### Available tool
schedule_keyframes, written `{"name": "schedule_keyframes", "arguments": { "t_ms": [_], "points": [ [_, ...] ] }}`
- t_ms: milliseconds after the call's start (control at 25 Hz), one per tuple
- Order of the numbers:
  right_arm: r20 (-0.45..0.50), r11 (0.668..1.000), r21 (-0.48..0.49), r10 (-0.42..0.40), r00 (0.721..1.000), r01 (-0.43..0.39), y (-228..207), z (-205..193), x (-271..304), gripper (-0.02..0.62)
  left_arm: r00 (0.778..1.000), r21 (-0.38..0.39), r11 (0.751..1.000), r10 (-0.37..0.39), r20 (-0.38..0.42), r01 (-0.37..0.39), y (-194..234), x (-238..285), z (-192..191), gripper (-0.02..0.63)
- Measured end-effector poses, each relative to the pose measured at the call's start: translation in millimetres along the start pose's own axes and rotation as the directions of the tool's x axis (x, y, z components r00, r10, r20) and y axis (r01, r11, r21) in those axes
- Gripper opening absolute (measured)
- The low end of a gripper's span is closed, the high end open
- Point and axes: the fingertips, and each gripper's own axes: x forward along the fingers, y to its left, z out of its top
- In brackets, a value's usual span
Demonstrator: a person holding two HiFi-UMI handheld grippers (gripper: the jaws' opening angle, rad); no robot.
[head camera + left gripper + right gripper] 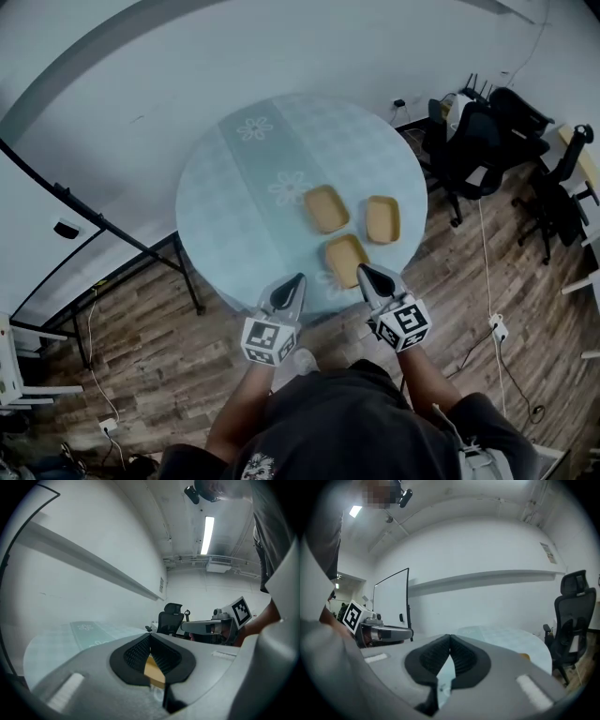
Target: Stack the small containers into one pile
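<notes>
Three shallow tan rounded-rectangle plastic containers (pixel 326 208) lie side by side, none stacked, on the round pale-blue table (pixel 234 197). At the table's near edge are two grippers, the left gripper (pixel 296 281) and the right gripper (pixel 364 270), both clenched on nothing.

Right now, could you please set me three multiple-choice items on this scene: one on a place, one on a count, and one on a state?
1. Where on the round table do the containers lie?
A. its far left part
B. its near right part
C. along its far rim

2. How many containers are there?
A. two
B. three
C. five

3. How do the right tool's jaws stand?
A. shut, nothing between them
B. clamped on a container
C. wide apart

Answers: 1 B, as the head view shows them right of the middle, toward the near edge; 2 B, as three tan ones lie apart, unstacked; 3 A, as the right gripper view shows the pads meeting with nothing held.
</notes>
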Motion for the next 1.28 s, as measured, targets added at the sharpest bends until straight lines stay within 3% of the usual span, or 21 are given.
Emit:
{"name": "schedule_keyframes", "arguments": {
  "t_ms": [240, 720, 1120, 1280],
  "points": [
    [-0.009, 0.999, -0.018, -0.04, 0.999, 0.04, -4.1, -2.7, 6.0, 0.002, 0.999, -0.006, 0.999, -0.042, -0.026, 0.042, 4.9, 12.8, -9.5, 0.005],
    [-0.049, 0.999, -0.028, 0.013, 0.999, -0.014, -26.7, -6.7, 11.9, 0.002, 1.0, -0.057, 0.998, 0.016, -0.019, -0.017, 7.1, 34.0, -3.3, 0.005],
    [-0.113, 0.999, -0.036, 0.033, 0.993, -0.037, -30.7, -51.3, 11.1, 0.002, 0.991, -0.08, 0.994, 0.067, -0.119, -0.076, 12.5, 39.5, -56.9, 0.005],
    [-0.173, 0.999, -0.008, 0.039, 0.984, -0.04, -34.0, -81.0, 6.7, 0.059, 0.985, -0.103, 0.991, 0.074, -0.153, -0.09, 12.1, 44.2, -79.8, 0.005]
  ]
}}
